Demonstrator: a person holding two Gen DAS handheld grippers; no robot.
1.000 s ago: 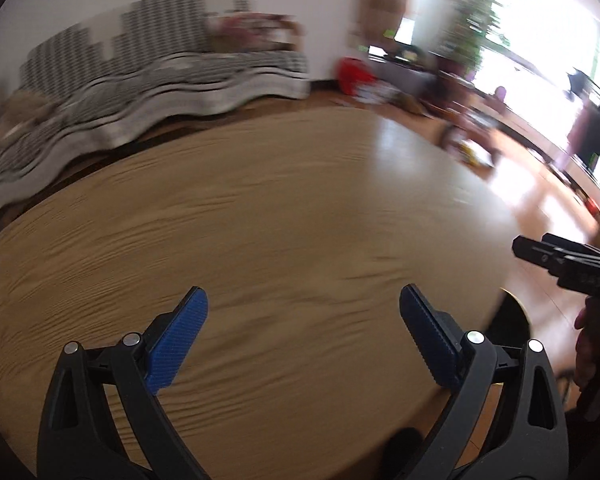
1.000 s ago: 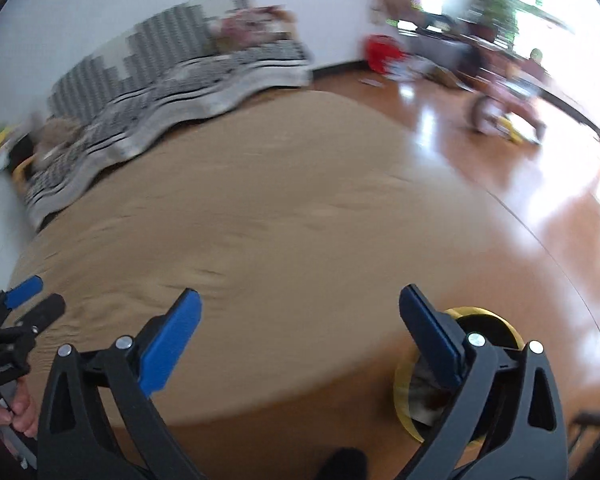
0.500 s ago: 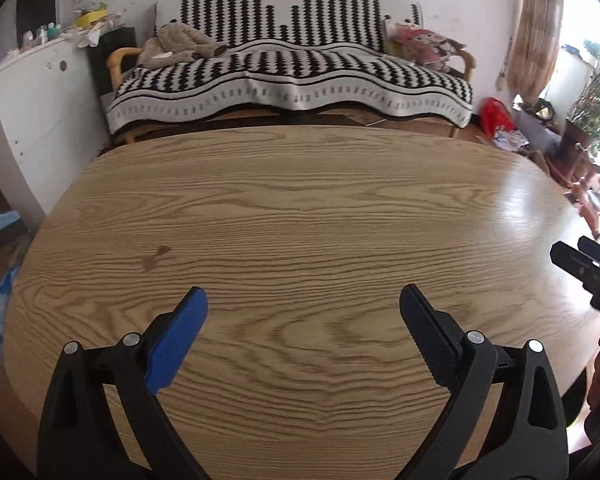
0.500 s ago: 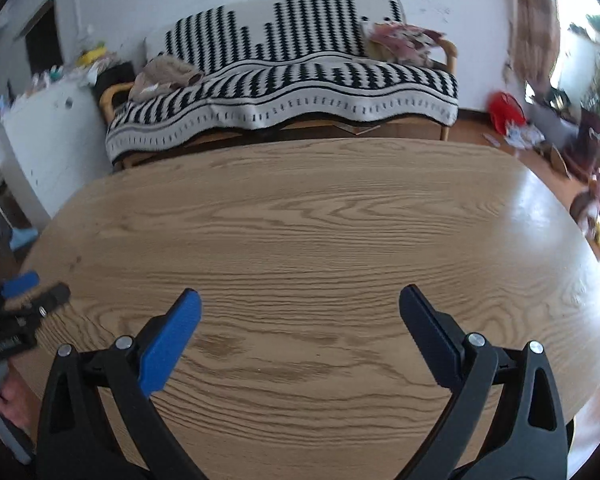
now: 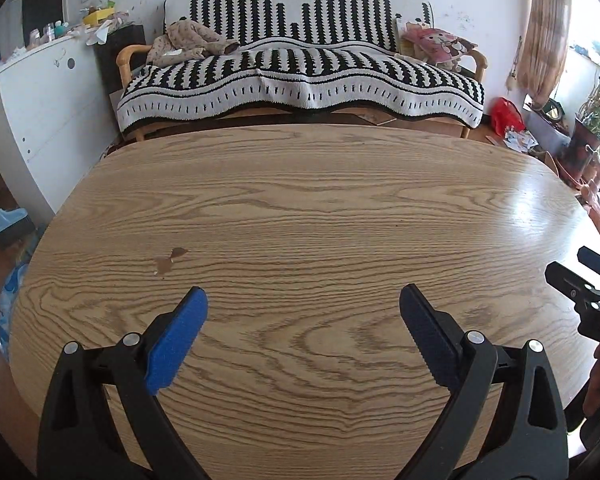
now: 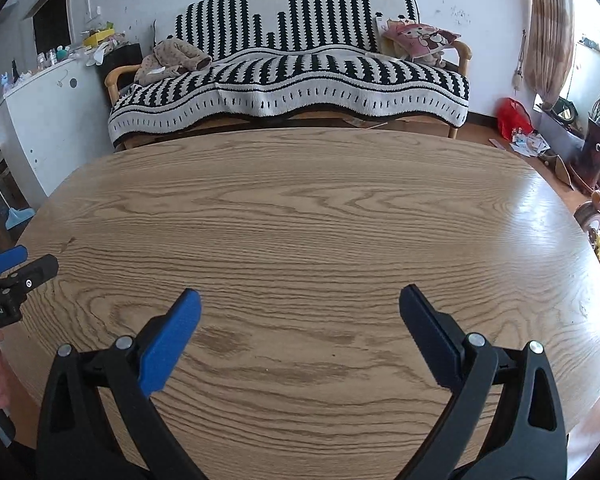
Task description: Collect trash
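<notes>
My left gripper hangs open over the near part of a bare wooden table, nothing between its blue pads. My right gripper is open too, above the same table, and it also holds nothing. In the left wrist view the right gripper shows at the right edge. The left gripper appears at the left edge of the right wrist view. I see no trash on the tabletop, only a small brown mark.
A sofa under a black-and-white striped throw stands behind the table. A white cabinet is at left. A red bag and scattered papers lie on the floor at right, near potted plants. A child's tricycle stands right.
Both grippers have swung left from the floor side at the right, where a yellow-rimmed bin showed, to face the sofa squarely over the table. Both stayed open.
</notes>
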